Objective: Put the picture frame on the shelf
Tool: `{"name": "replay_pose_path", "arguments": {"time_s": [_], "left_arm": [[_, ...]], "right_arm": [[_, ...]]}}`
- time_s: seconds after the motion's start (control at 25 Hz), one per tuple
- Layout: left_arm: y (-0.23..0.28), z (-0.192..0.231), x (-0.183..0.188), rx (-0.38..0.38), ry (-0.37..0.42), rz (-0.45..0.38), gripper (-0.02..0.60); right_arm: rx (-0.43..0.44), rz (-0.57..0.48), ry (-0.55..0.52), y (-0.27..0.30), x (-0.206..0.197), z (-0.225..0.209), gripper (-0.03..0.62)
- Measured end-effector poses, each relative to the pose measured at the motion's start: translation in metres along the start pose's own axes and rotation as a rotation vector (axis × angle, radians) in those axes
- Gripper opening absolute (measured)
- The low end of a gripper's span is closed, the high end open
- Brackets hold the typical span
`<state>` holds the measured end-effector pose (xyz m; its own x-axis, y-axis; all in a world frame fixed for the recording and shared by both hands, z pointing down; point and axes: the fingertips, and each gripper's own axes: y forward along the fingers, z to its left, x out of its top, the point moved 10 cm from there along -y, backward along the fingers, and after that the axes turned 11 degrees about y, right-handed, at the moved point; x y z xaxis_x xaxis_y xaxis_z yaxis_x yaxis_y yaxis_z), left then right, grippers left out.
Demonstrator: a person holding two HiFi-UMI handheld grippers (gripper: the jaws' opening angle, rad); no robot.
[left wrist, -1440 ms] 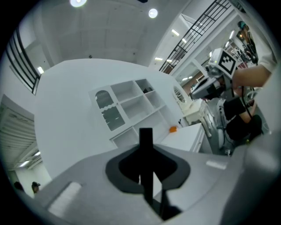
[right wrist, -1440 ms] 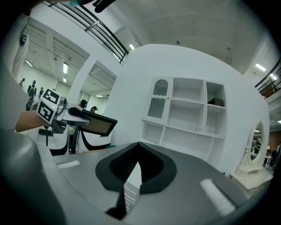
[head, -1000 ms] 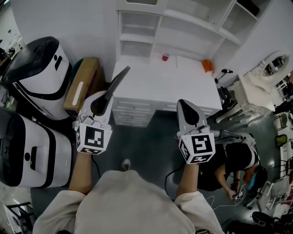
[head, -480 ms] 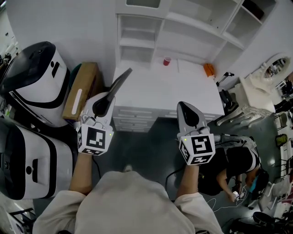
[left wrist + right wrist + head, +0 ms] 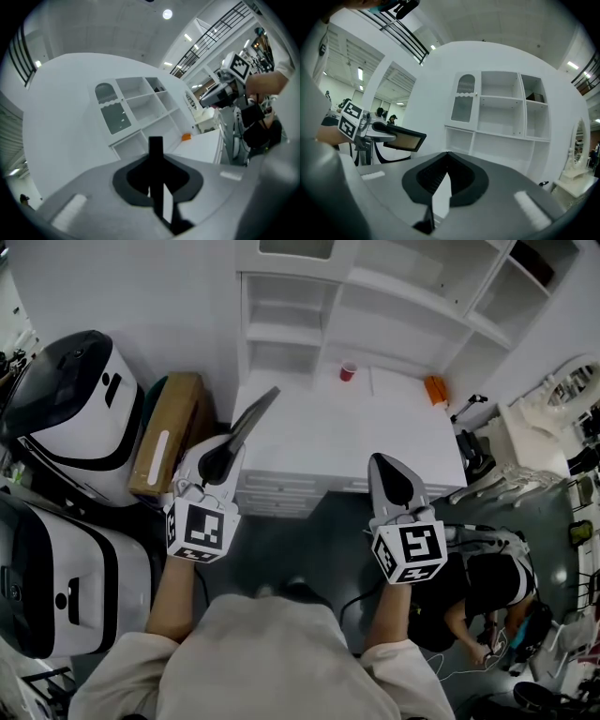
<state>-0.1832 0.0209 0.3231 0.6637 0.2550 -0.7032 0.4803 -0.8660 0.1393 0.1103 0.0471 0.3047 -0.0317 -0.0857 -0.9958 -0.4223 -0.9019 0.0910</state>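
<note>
1. The picture frame (image 5: 255,413) is gripped by the left gripper (image 5: 231,441). The jaws are closed narrowly on the frame's thin dark edge, which is seen edge-on between them in the left gripper view.
2. The frame is held in the air over the front left corner of the desk (image 5: 347,442). It is tilted upward, with its far end pointed toward the back of the desk.
3. In the right gripper view the frame's pale face and dark border are seen to the left of the desk, clear of its top.
4. The right gripper (image 5: 384,463) is held just in front of the desk's front edge, toward the right side. Its jaws are pressed together and nothing is held between them.
5. The shelf (image 5: 375,306) is set at the back of the desk against the wall. A dark thing (image 5: 536,98) is seen in its upper right compartment.
6. A red cup (image 5: 348,370) is placed at the back of the desk near the middle, and an orange thing (image 5: 436,390) at the back right corner.
7. A cardboard box (image 5: 169,432) is propped just left of the desk.
</note>
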Motion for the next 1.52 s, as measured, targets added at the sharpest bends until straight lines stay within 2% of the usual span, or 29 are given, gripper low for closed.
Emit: {"name": "replay_pose_path", "arguments": {"time_s": [0.16,0.44,1.08,1.32,1.52], "left_arm": [[0.019,0.001,0.01,0.001,0.006,0.004,0.031],[0.052,0.01,0.026,0.036,0.006,0.013,0.031],[0.104,-0.011,0.038,0.079,0.009,0.094,0.031],[0.11,-0.012,0.038,0.097,0.011,0.135,0.031],[0.126,-0.002,0.032,0.096,0.059,0.155,0.031]], "right_arm": [[0.02,-0.012,0.031,0.012,0.002,-0.024,0.005],[0.042,-0.006,0.024,0.041,0.014,-0.057,0.005],[0.073,0.032,0.042,0.071,0.001,-0.122,0.006],[0.121,0.052,0.01,0.087,0.001,-0.127,0.006],[0.147,0.061,-0.005,0.11,-0.001,-0.125,0.006]]}}
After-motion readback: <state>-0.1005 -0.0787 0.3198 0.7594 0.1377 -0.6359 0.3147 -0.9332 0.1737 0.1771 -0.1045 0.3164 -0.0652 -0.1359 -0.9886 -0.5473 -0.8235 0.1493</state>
